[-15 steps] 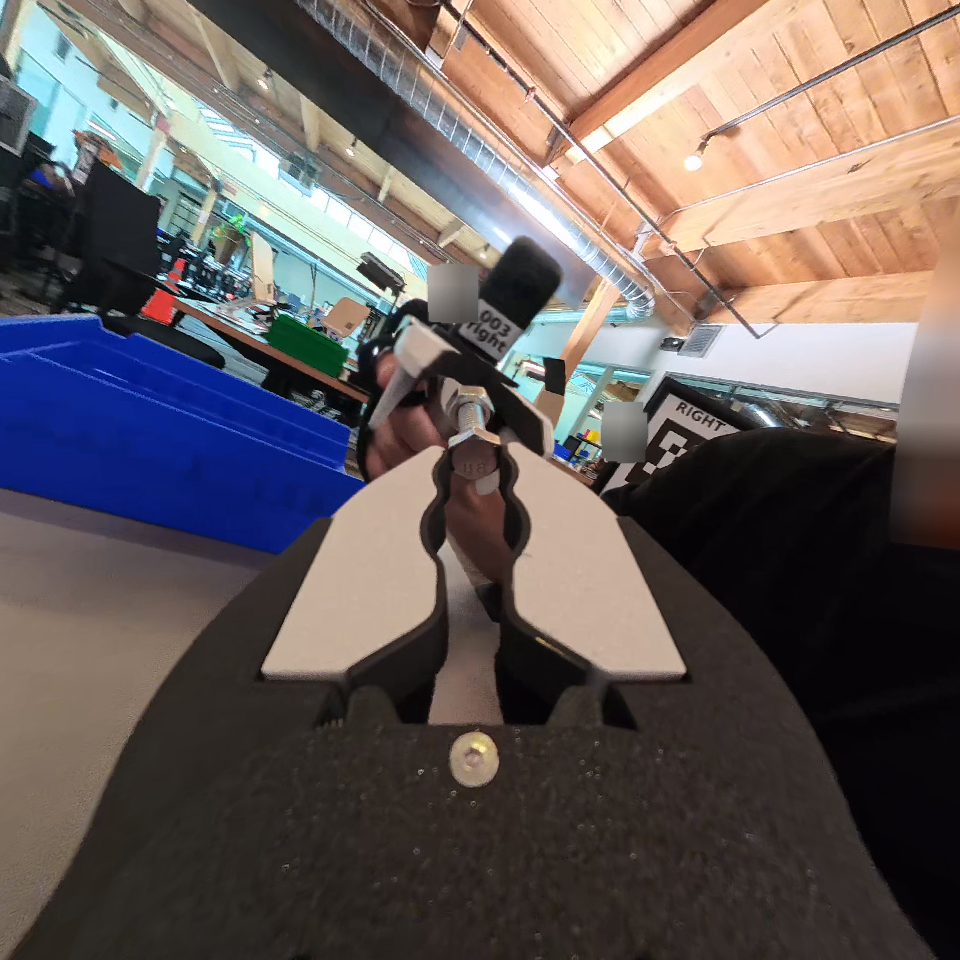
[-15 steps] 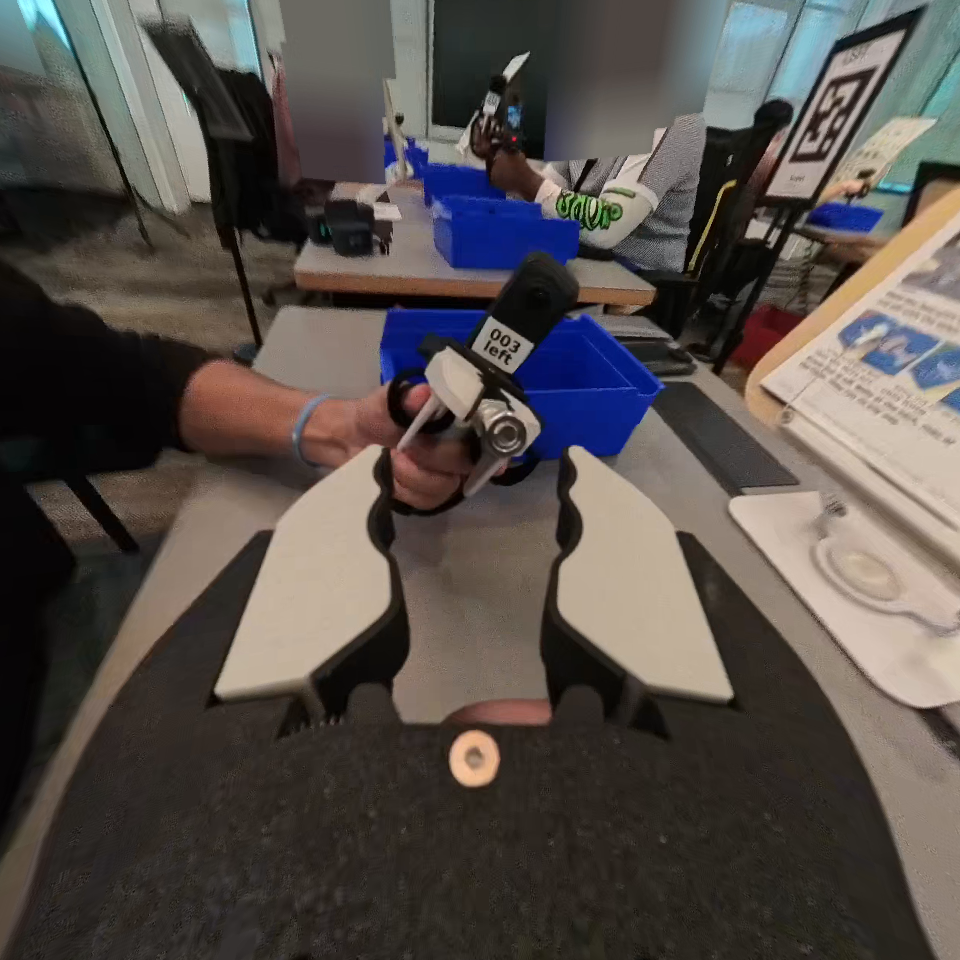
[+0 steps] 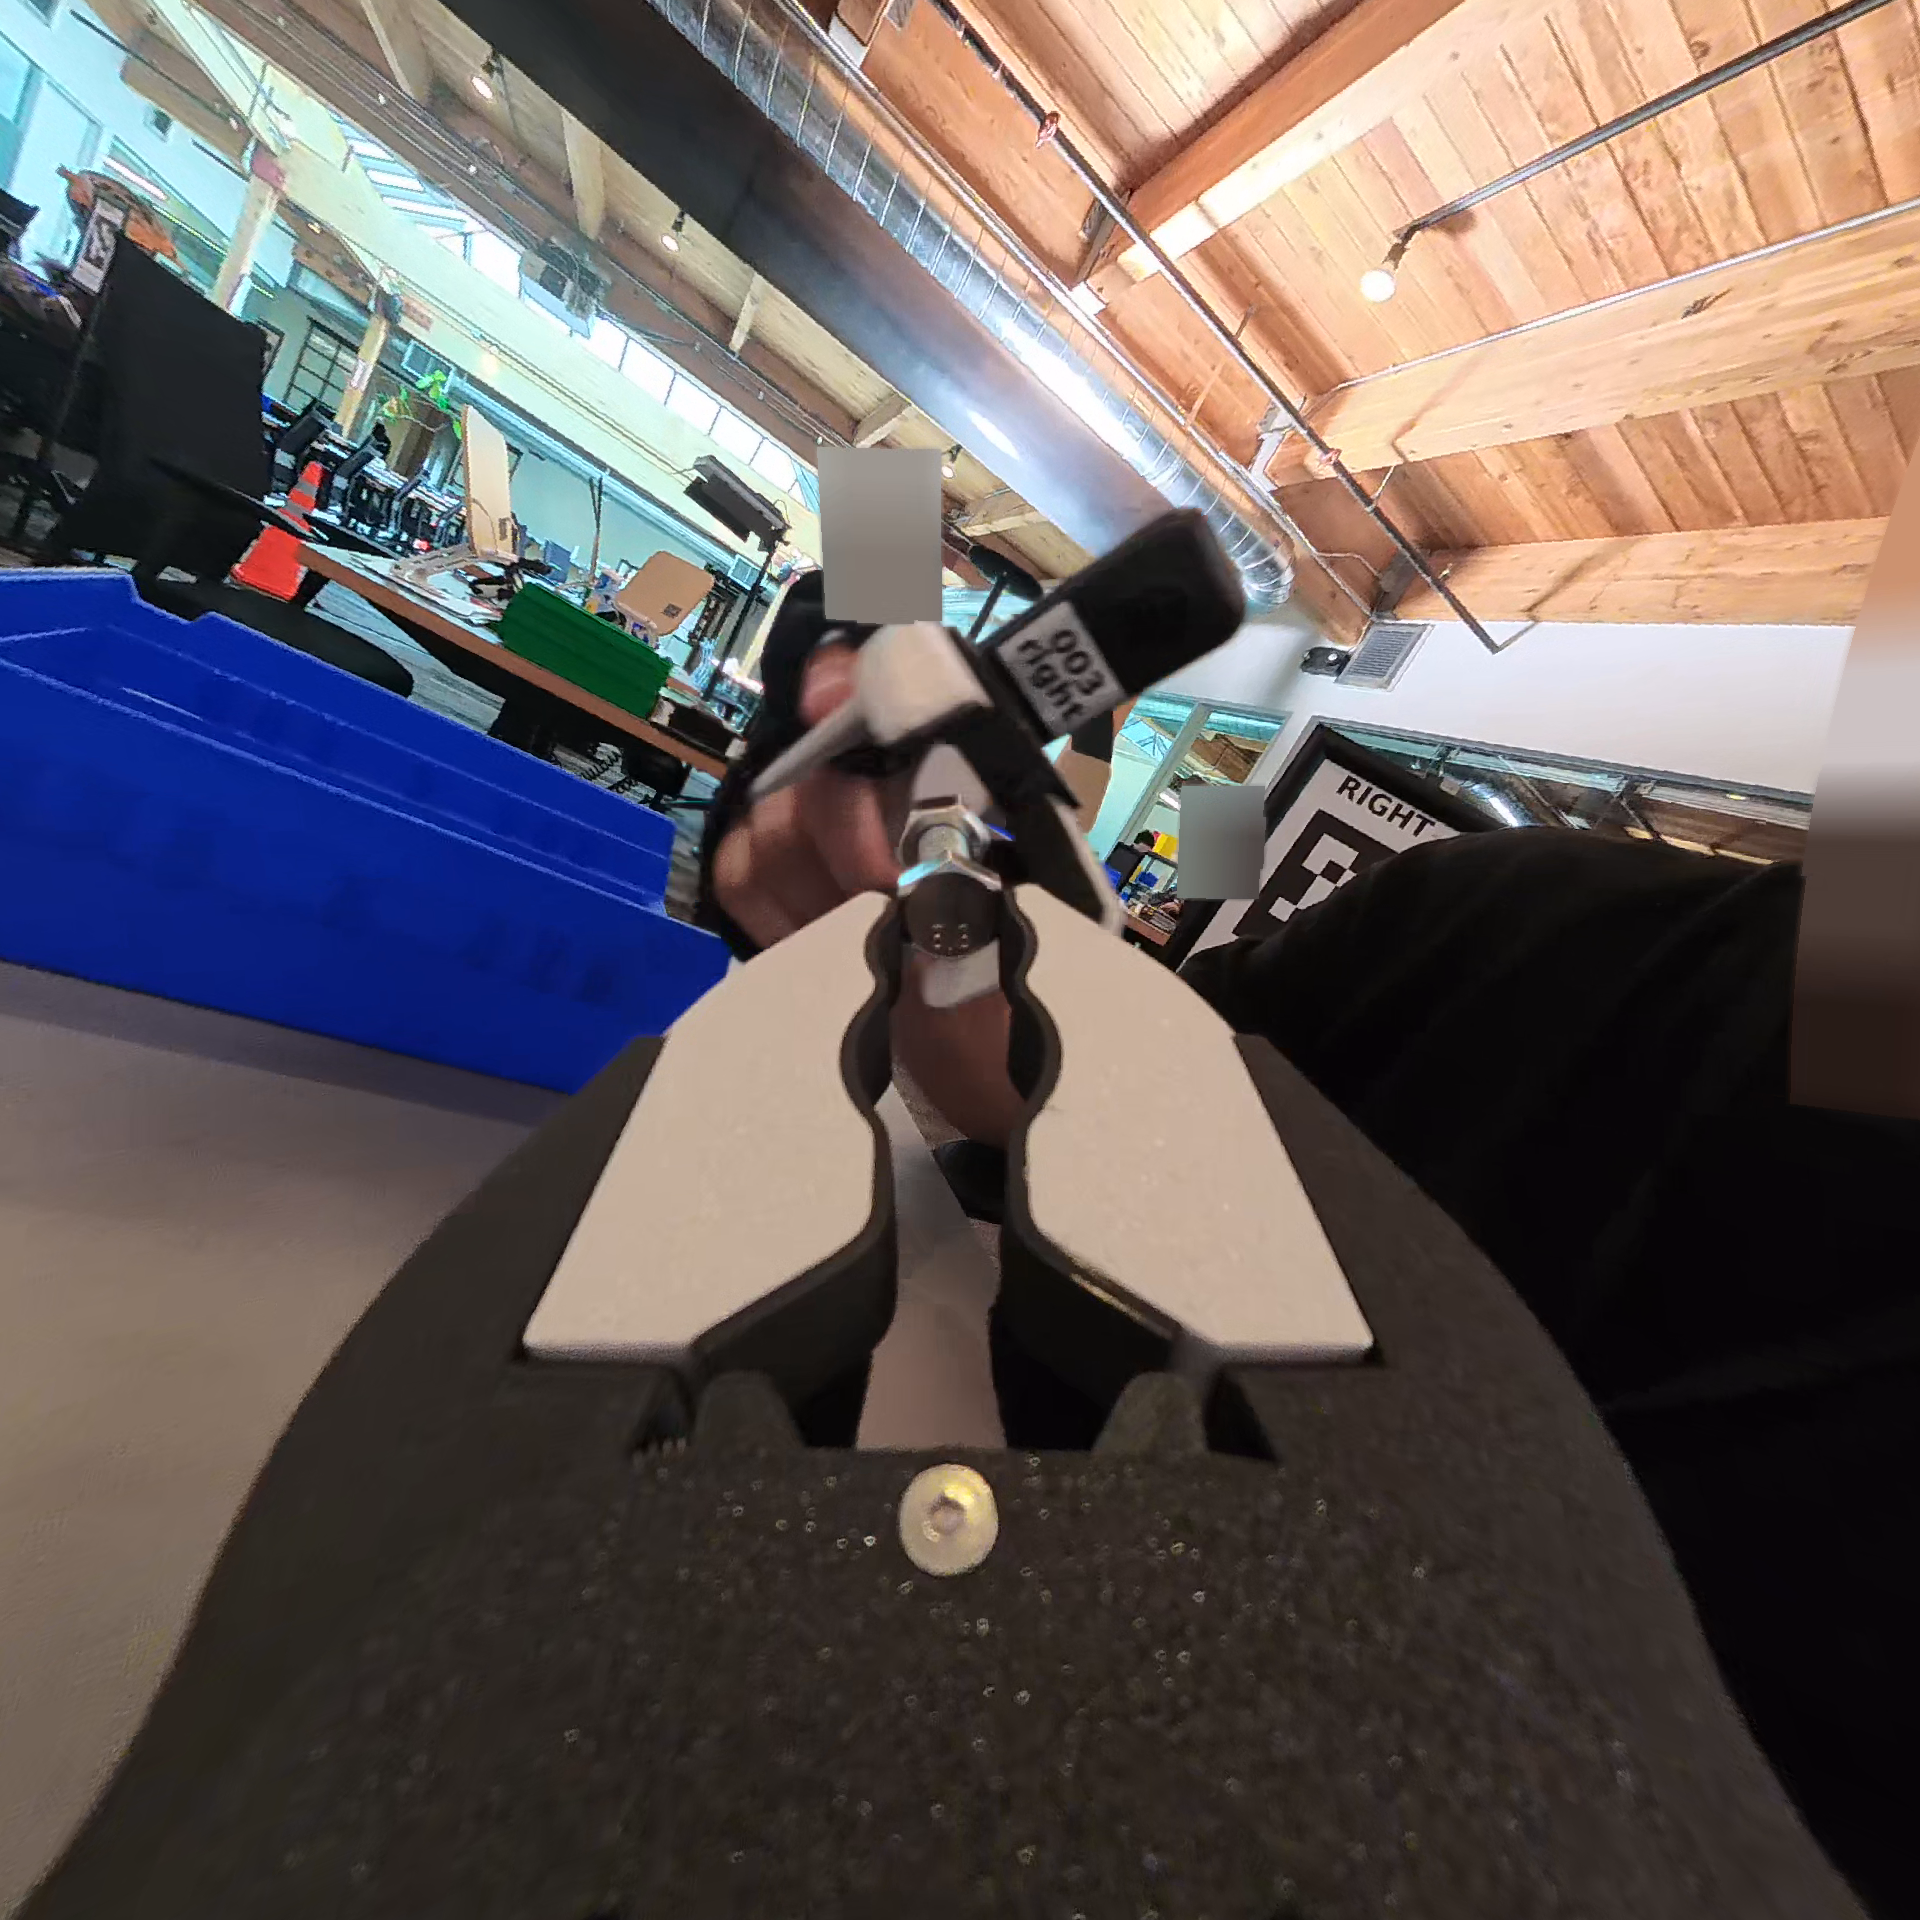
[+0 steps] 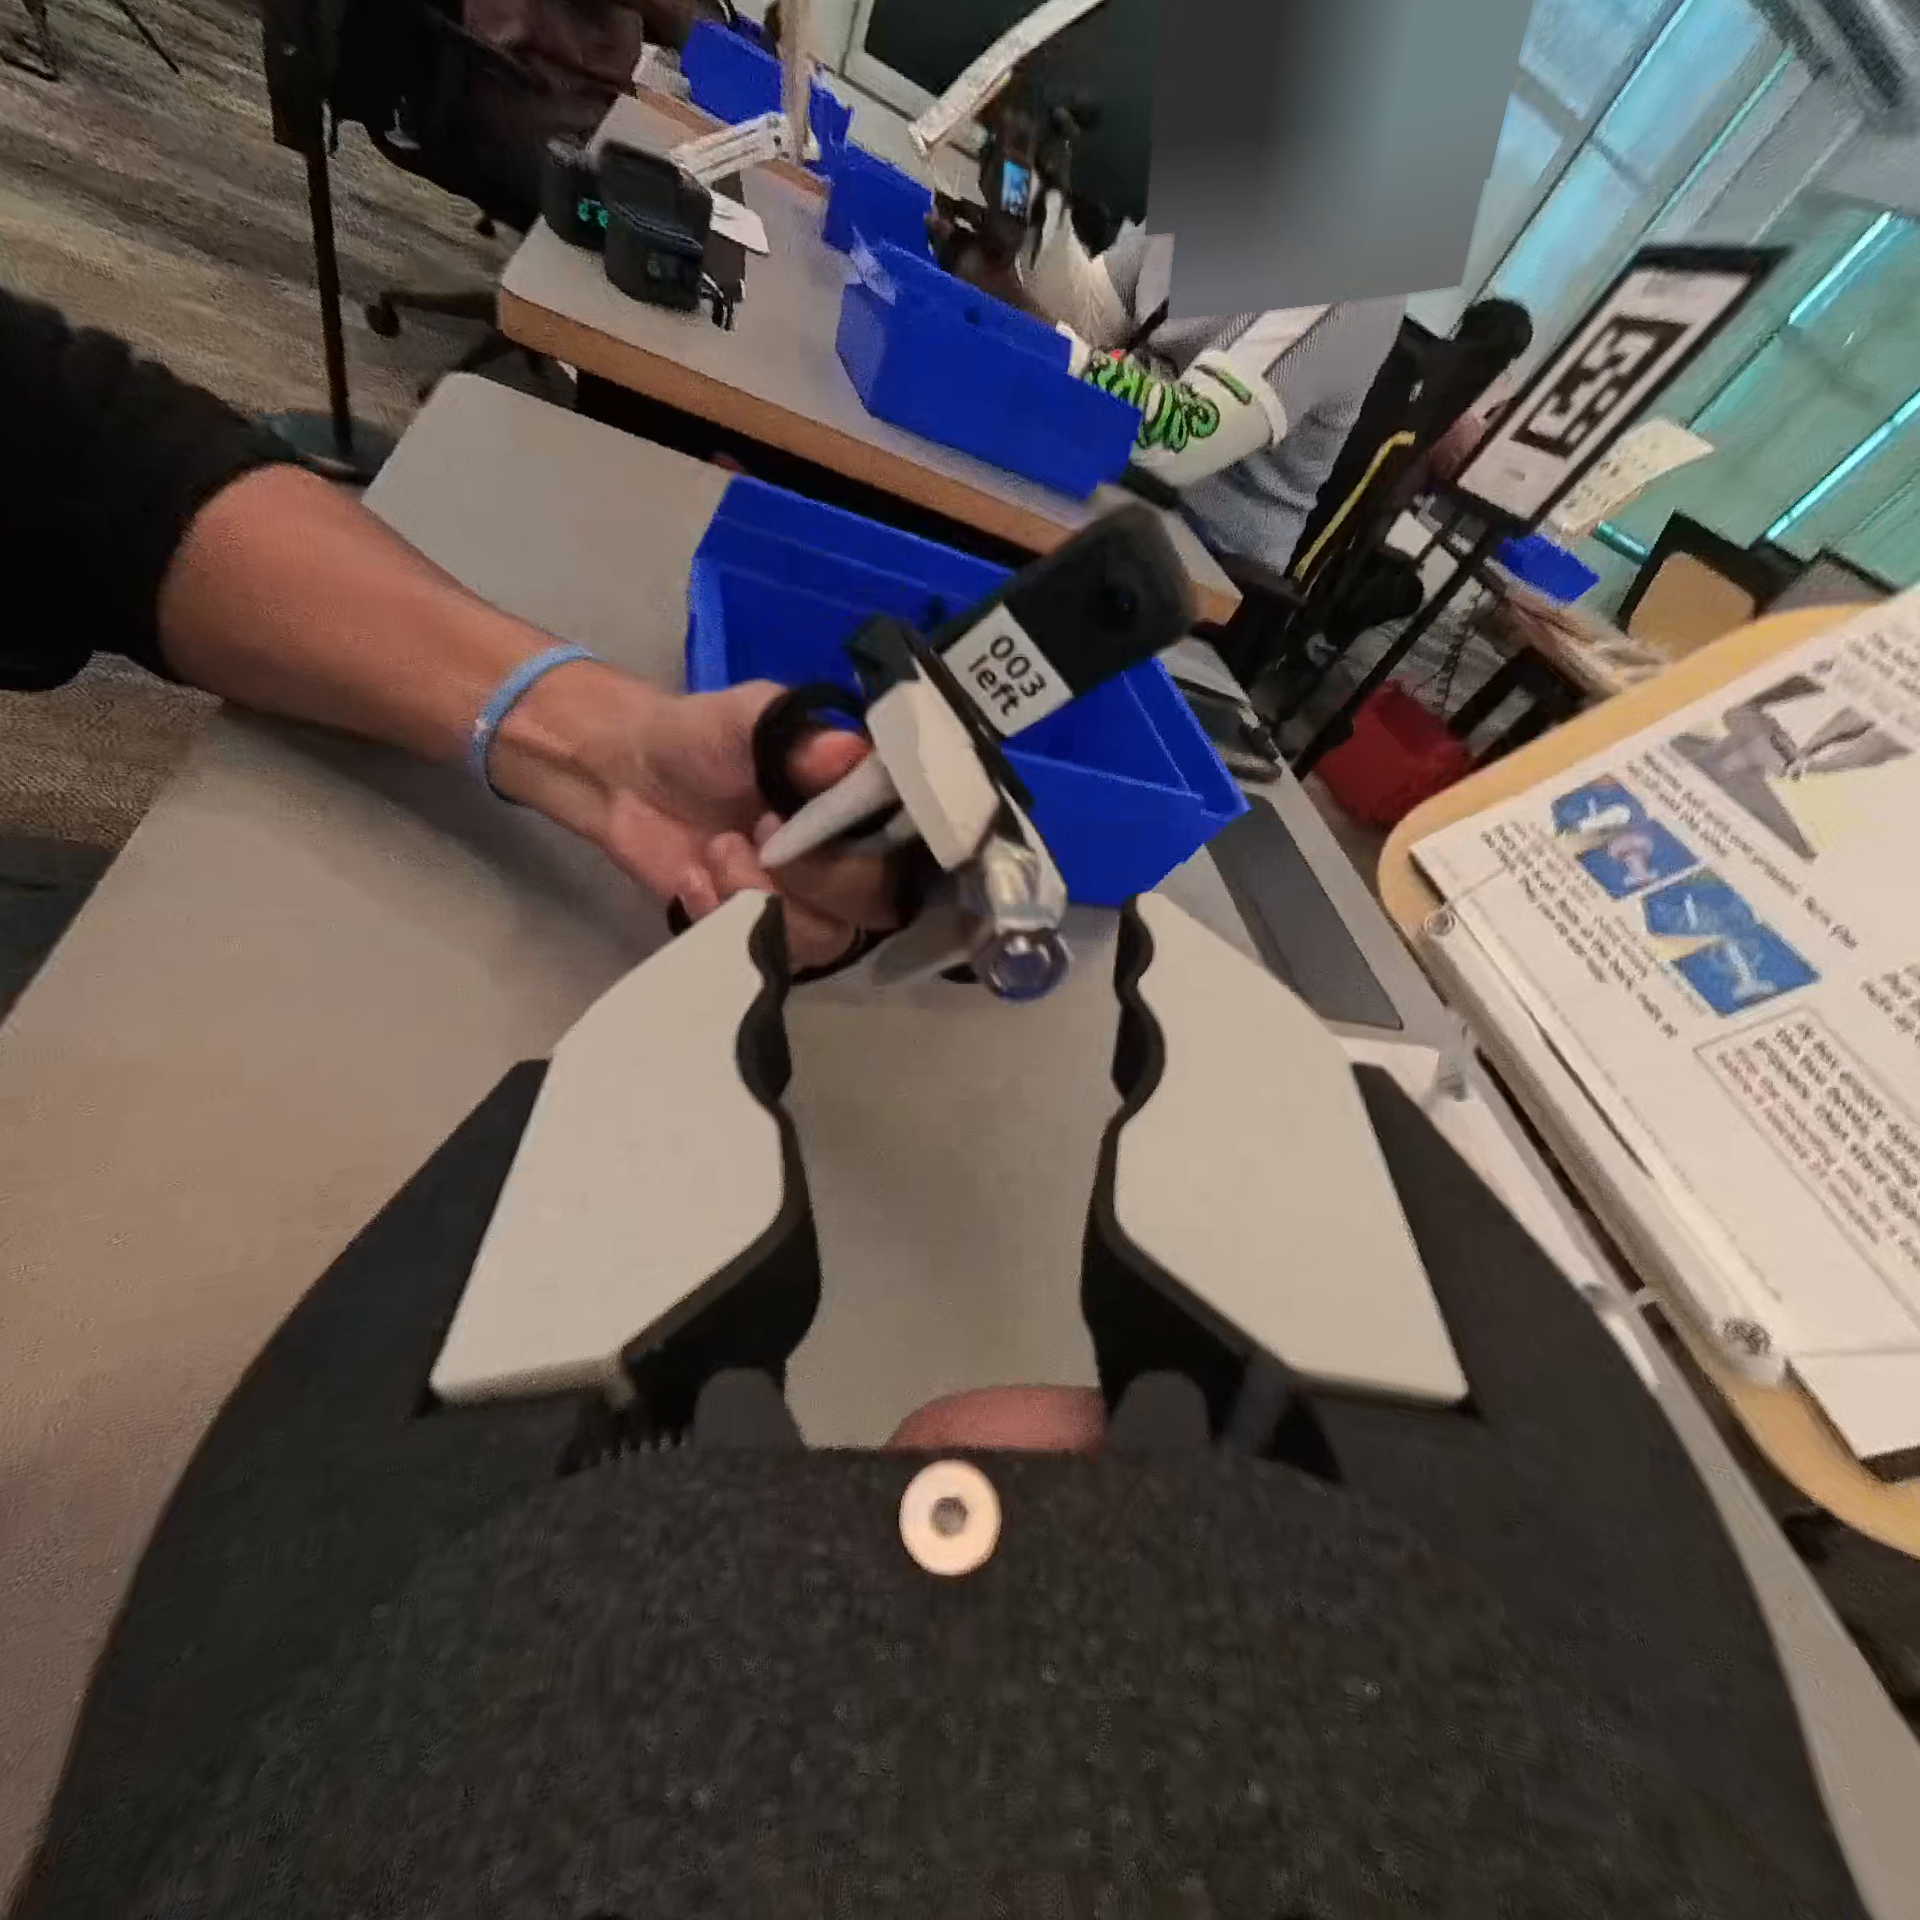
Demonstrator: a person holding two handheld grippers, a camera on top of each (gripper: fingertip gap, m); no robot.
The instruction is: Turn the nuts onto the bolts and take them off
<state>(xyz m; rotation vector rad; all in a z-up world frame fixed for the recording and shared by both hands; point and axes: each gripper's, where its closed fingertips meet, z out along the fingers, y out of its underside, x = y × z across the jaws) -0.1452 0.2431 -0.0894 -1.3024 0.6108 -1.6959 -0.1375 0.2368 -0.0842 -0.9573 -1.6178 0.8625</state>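
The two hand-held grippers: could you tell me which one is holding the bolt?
The left hand-held gripper: it is shut on the bolt, which carries a nut. The right hand-held gripper is open and empty.

My left gripper [image 3: 951,940] holds the bolt [image 3: 943,899] over the counter [image 4: 260,1039], the bin [image 4: 1091,790] behind it, my right gripper [image 4: 948,971] facing it, papers [image 4: 1714,987] at right.

Silver bolt [image 3: 951,925] held off the table, hex nut [image 3: 940,831] threaded on its shank
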